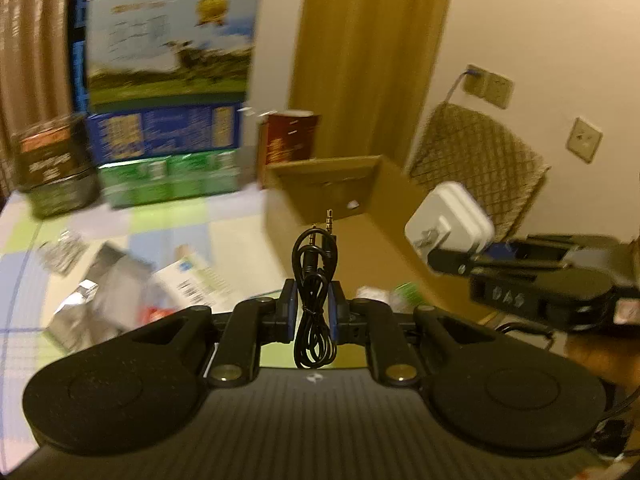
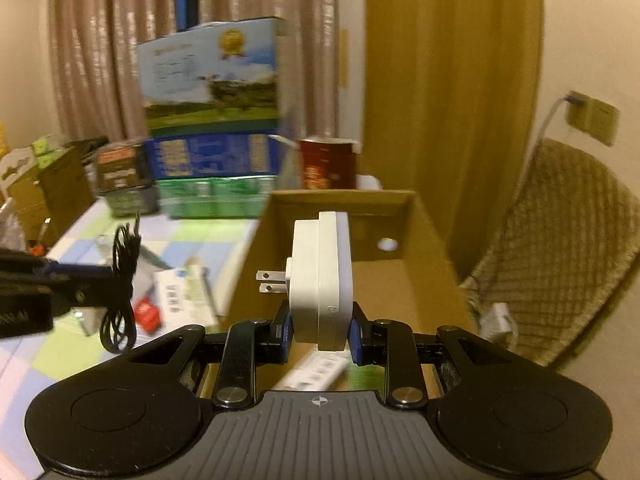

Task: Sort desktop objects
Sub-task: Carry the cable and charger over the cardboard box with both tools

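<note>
My left gripper is shut on a coiled black audio cable, whose two jack plugs stick up above the fingers. The right gripper is shut on a white plug adapter with its two flat prongs pointing left. Both are lifted above the table, close to an open brown cardboard box. The right view shows the cable in the left gripper at the left. In the left view the adapter sits at the right, held by the right gripper.
Small packets, a white barcode box and foil wrappers lie on the checked tablecloth. Stacked cartons, a dark tin and a red can stand at the back. A woven chair stands to the right of the box.
</note>
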The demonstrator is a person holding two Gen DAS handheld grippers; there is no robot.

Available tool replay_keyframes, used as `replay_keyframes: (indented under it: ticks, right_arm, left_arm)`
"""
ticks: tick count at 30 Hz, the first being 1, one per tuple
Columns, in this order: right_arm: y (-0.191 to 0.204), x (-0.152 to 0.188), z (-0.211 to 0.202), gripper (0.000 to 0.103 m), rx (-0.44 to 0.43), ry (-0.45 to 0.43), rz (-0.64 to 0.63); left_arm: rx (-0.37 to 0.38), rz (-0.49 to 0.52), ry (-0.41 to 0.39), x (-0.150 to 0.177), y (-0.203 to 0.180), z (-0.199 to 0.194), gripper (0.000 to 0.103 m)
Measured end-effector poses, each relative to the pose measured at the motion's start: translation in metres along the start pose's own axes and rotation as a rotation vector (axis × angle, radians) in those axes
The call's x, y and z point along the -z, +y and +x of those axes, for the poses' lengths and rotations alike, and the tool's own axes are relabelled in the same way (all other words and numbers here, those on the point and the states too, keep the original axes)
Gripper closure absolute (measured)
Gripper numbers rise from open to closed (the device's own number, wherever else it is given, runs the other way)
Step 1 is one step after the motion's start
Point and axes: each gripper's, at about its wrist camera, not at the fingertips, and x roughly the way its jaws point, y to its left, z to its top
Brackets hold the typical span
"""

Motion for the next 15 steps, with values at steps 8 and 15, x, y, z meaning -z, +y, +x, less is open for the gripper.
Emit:
replay_keyframes:
  ticks: [8,15]
  right_arm:
    - [-0.044,0.01,0.01,0.079,0.026,0.045,0.045]
    - [-0.06,0.016,0.018,0.079,0.027,0.065,0.06]
  left_arm:
    - [0.078,0.029,0.021,-0.023,-0.049,0.036,0.091]
    - [0.098,0.036,0.063,-0.019,-0.061,0.062,0.091]
